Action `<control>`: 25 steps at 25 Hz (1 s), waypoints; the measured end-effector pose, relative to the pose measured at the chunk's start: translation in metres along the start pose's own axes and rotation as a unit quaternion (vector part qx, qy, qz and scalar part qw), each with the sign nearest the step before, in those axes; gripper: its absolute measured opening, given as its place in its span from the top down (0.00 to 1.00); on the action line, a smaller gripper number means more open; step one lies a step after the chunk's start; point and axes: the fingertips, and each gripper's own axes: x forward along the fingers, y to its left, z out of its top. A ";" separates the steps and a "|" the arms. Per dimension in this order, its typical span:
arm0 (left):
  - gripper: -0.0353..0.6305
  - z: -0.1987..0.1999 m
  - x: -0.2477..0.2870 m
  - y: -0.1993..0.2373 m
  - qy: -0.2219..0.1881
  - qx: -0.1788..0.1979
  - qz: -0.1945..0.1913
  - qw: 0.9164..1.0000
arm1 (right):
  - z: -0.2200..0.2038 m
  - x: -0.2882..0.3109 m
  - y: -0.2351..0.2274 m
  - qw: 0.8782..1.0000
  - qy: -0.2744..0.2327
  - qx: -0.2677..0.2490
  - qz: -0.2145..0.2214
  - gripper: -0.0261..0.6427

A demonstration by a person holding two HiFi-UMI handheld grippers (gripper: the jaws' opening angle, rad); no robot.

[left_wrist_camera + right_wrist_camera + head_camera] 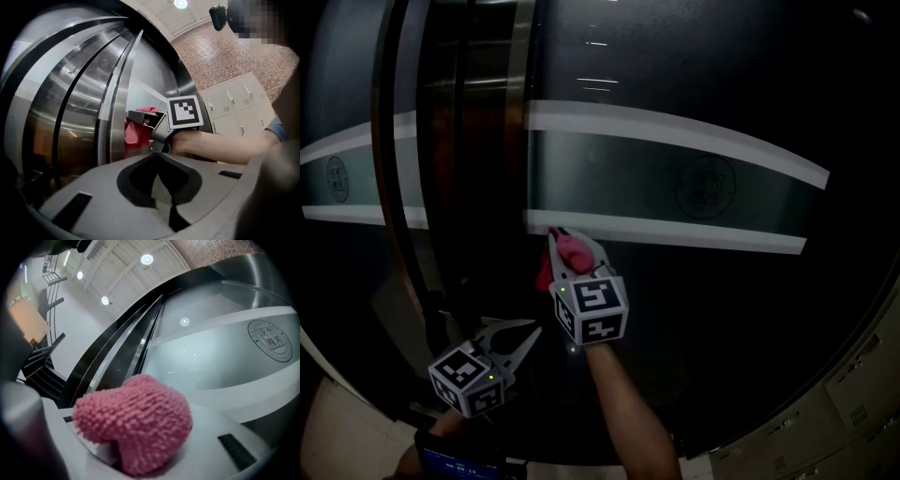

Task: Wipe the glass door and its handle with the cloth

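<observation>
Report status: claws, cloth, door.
Right claw shut on pink cloth, up at glass door by lower white stripe. Left claw shut, empty, held lower left. Nothing in the way.

Left gripper [161, 161] sits low in front, jaws pressed together, nothing between them. Just beyond, the right gripper [140, 117] clamps the pink cloth [135, 136] up against the glass door [150, 89], right beside the steel frame [113, 122]. Grey lockers [234, 110] and a brick wall [225, 51] stand behind.
</observation>
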 end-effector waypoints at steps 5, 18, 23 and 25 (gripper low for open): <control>0.94 -0.006 0.044 -0.017 -0.005 -0.002 0.024 1.000 | -0.002 -0.041 -0.048 1.000 -0.008 -0.014 0.009 0.89; 0.94 -0.014 0.241 -0.144 -0.019 -0.013 -0.035 0.999 | -0.003 -0.228 -0.295 0.993 0.002 -0.027 -0.114 0.89; 0.94 -0.022 0.280 -0.179 -0.012 -0.012 -0.054 0.998 | 0.000 -0.285 -0.377 0.984 0.012 -0.039 -0.176 0.89; 0.94 -0.025 0.285 -0.183 -0.009 -0.011 -0.050 0.999 | -0.001 -0.300 -0.401 0.980 0.017 -0.040 -0.195 0.89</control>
